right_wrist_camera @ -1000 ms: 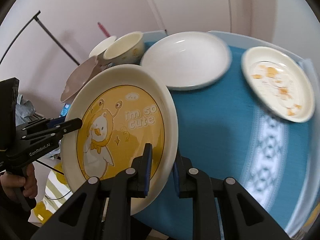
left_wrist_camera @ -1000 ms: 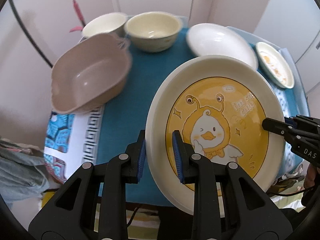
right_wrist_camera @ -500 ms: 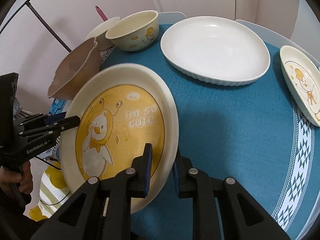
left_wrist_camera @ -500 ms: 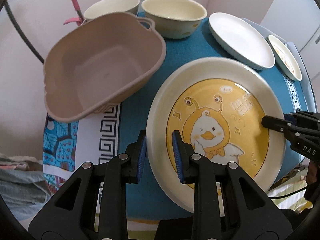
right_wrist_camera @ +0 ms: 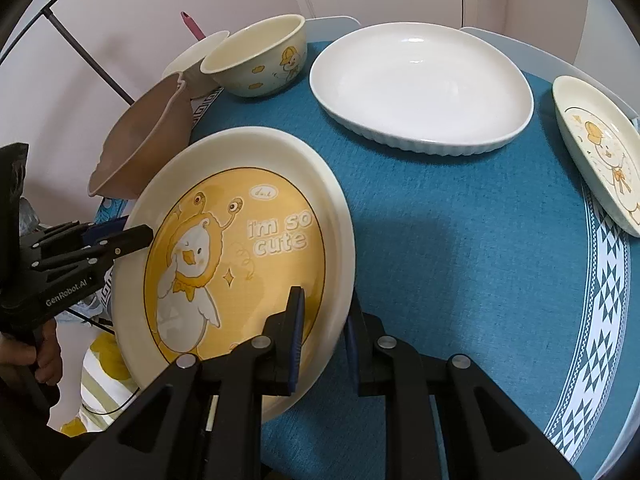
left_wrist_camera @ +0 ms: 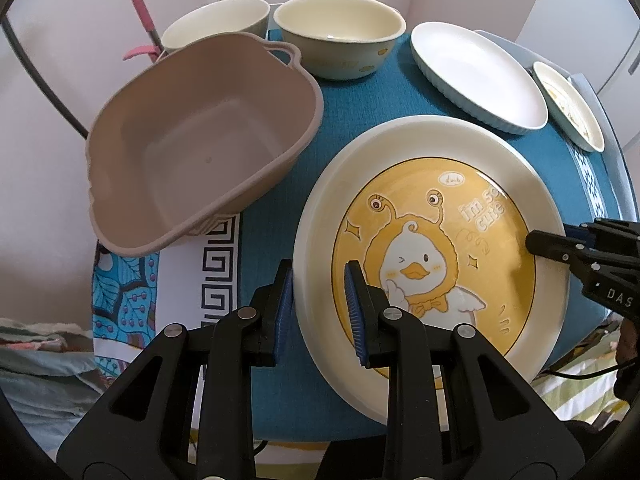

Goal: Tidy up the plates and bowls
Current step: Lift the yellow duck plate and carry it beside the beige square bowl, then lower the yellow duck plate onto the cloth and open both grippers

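A large cream plate (left_wrist_camera: 420,248) with a yellow duck picture is held over the near part of the blue table cloth (left_wrist_camera: 360,112). My left gripper (left_wrist_camera: 320,312) is shut on its left rim. On the opposite rim of the plate (right_wrist_camera: 240,248), my right gripper (right_wrist_camera: 324,336) is shut too. Each gripper shows in the other's view: the right gripper (left_wrist_camera: 560,248) at the plate's far edge, and the left gripper (right_wrist_camera: 120,242) likewise. Whether the plate touches the cloth I cannot tell.
A taupe plastic basin (left_wrist_camera: 192,148) stands left of the plate, overhanging the table edge. Behind it are a cream bowl (left_wrist_camera: 340,36) and a second bowl (left_wrist_camera: 216,24). A white oval dish (right_wrist_camera: 420,84) and a small duck plate (right_wrist_camera: 600,148) lie at the back right.
Both grippers have come down and forward with the duck plate, so the basin and the bowls appear closer. Over the last half second little has moved.
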{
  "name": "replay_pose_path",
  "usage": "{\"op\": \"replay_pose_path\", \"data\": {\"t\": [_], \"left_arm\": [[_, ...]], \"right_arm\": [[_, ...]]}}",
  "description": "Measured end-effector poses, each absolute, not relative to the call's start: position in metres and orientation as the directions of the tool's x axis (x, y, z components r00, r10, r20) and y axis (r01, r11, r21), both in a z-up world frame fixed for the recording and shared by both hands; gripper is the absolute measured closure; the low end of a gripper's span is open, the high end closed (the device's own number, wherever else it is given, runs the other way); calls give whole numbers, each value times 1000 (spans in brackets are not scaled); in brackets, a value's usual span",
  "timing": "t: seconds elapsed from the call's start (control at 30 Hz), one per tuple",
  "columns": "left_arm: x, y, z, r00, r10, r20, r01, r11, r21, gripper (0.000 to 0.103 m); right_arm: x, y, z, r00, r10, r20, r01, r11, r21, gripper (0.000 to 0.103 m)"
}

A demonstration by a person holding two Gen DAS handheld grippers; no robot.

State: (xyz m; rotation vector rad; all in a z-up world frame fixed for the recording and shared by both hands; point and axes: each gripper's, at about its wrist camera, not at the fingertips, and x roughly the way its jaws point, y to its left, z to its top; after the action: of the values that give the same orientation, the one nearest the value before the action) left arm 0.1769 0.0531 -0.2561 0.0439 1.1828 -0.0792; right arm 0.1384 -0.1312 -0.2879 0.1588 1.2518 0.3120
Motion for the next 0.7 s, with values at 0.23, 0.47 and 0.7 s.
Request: {"op": "replay_pose_path", "data": {"t": [0.23,0.47,0.7], "left_arm": [[178,51,-259,384,-53,-922,76,997,-26,19],[169,50,-232,398,-50,-916,88,996,-16,19],[177,47,-154,556,-119,-823,105,992,-73,17]], "right_arm": [[137,-134,-286,286,344,-894,-124,939,321,74],[129,-136,-264,320,323,-891,-106,946,305,27],[140,-158,-197,446,259,-857,-95,965,242,27]]}}
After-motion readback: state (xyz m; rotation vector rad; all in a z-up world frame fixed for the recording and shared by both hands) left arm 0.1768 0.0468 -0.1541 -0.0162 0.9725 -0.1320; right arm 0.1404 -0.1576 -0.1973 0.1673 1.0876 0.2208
